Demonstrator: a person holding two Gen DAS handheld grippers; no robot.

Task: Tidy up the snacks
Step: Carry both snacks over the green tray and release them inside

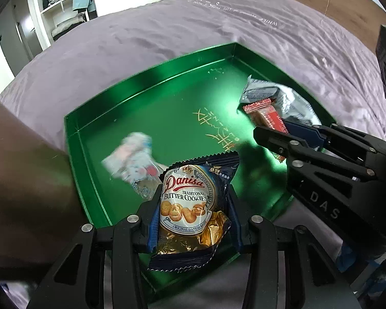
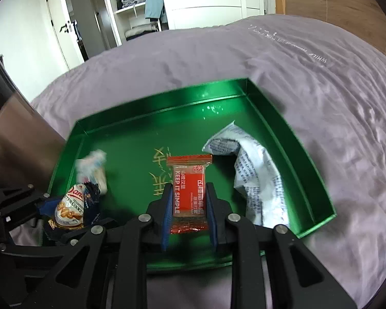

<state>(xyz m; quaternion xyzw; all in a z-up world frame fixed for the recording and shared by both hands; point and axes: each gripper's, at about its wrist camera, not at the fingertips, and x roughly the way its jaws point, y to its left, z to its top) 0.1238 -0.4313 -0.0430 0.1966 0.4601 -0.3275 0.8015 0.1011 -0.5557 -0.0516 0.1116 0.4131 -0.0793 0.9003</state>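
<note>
A shiny green tray (image 1: 151, 77) (image 2: 290, 139) lies on a purple bed. My left gripper (image 1: 193, 198) is shut on a blue Danisa butter cookie packet (image 1: 190, 206) and holds it over the tray's near edge; the packet also shows in the right wrist view (image 2: 72, 208). My right gripper (image 2: 189, 200) (image 1: 272, 128) is shut on a red snack bar (image 2: 190, 193) (image 1: 267, 114) over the tray's middle. A silver-white packet (image 1: 283, 100) (image 2: 254, 177) lies in the tray at the right. A small pale wrapped snack (image 1: 133, 162) (image 2: 92, 164) lies at the tray's left.
The purple bedspread (image 1: 167, 31) (image 2: 321, 82) surrounds the tray. A wooden headboard (image 2: 334, 7) stands at the far right. White wardrobe shelves (image 2: 131, 7) with folded clothes stand at the back. A dark brownish object (image 2: 15, 144) stands left of the tray.
</note>
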